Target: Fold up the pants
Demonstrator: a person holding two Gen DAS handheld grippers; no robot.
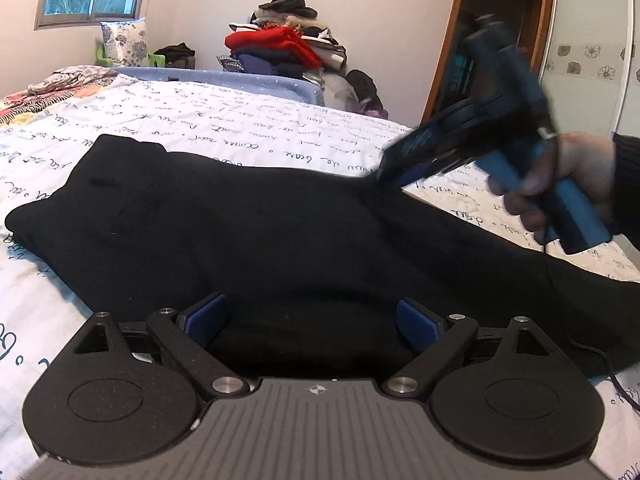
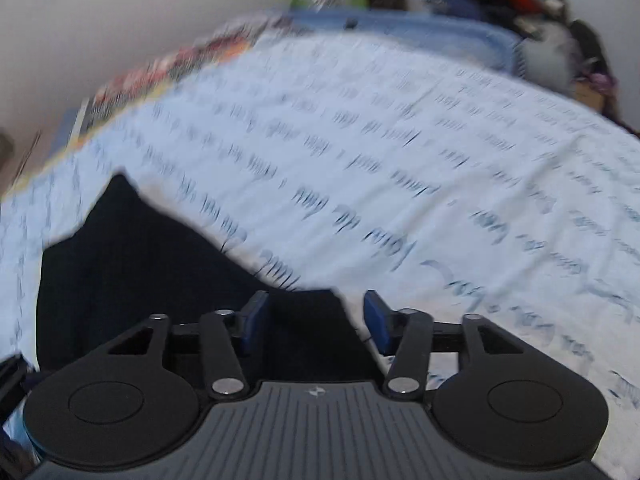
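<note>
— So, how far along is the folding?

— Early to middle, I'd judge. The pants (image 1: 248,232) lie spread on the bed (image 1: 240,108), a black mass across the script-printed sheet. At the far left the cloth looks thicker, with a stepped edge, so one fold may already be in; black on black, I can't say for sure. A long stretch runs off to the right, flat and single-looking.

— And the left tongs (image 1: 308,320)?

— Spread wide just over the near edge of the pants, blue pads (image 1: 208,316) apart, black cloth showing between them. Nothing pinched.

— The right one?

— From the left wrist view the right tongs (image 1: 386,172) are blurred, tips down at the far edge of the pants; contact looks likely, but I cannot tell it from that view. Its own camera shows the jaws moderately apart around a corner of black cloth, with no sign of a clamp on it. The right hand (image 1: 560,184) grips the blue handle.

— What's left, then?

— Most of it, I think: taking hold of an edge, bringing the long right stretch over the left part, then halving again into a compact bundle. The piled clothes (image 1: 288,48) behind the bed play no part.
</note>
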